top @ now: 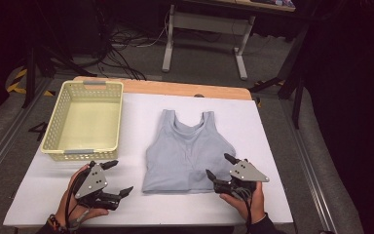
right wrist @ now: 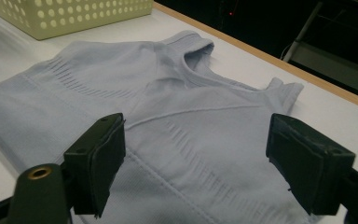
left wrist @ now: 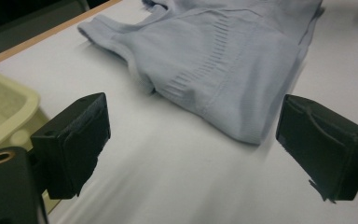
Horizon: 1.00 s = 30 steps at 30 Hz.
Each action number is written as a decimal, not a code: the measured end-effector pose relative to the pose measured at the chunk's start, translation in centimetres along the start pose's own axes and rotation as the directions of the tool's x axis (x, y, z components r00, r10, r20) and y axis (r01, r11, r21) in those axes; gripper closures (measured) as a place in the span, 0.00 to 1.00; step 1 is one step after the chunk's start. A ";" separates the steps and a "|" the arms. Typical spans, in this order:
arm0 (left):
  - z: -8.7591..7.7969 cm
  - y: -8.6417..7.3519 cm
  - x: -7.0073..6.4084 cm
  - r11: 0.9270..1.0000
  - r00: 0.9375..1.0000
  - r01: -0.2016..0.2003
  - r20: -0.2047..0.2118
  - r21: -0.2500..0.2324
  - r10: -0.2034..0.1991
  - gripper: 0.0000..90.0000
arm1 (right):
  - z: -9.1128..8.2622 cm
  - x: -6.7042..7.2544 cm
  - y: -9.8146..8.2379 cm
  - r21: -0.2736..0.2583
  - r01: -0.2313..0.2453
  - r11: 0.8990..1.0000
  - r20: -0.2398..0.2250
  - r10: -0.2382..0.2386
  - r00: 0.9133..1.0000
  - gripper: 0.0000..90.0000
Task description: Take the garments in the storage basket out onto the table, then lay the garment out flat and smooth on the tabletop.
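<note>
Tank top, pale blue, lies flat between the left gripper and the right gripper; both grippers stand with jaws apart, holding nothing. Beyond the left gripper sits a yellow basket.

Each hand holds a black two-jaw gripper, left gripper and right gripper, topped by a grey three-cornered plate with small screws. Black cables trail back. A beaded bracelet circles the left wrist; a dark sleeve covers the right.
</note>
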State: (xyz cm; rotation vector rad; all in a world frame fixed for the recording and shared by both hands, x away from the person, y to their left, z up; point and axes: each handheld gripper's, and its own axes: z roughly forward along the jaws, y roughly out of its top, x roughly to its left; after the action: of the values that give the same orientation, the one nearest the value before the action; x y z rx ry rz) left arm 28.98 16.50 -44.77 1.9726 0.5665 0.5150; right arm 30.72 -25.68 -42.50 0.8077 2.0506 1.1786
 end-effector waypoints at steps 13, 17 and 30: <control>-1.4 -1.2 -0.2 0.999 0.998 0.028 -0.050 0.041 -0.026 0.12 | 2.2 2.6 1.4 -0.009 0.072 0.997 -0.103 -0.072 0.992 0.24; -1.5 -1.6 -0.2 0.998 0.998 0.034 -0.054 0.054 -0.031 0.12 | 3.1 4.0 1.8 -0.004 0.085 0.996 -0.171 -0.084 0.982 0.26; -1.2 -1.9 0.3 0.994 0.995 0.061 -0.088 0.087 -0.054 0.12 | 7.2 12.3 3.7 0.037 0.230 0.972 -0.406 -0.196 0.893 0.37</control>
State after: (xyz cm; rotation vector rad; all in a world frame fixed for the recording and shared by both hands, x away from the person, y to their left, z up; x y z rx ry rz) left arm 28.17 18.26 -45.90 2.0198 0.7092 0.5489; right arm 29.42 -11.25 -44.75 0.3804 2.4629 1.2125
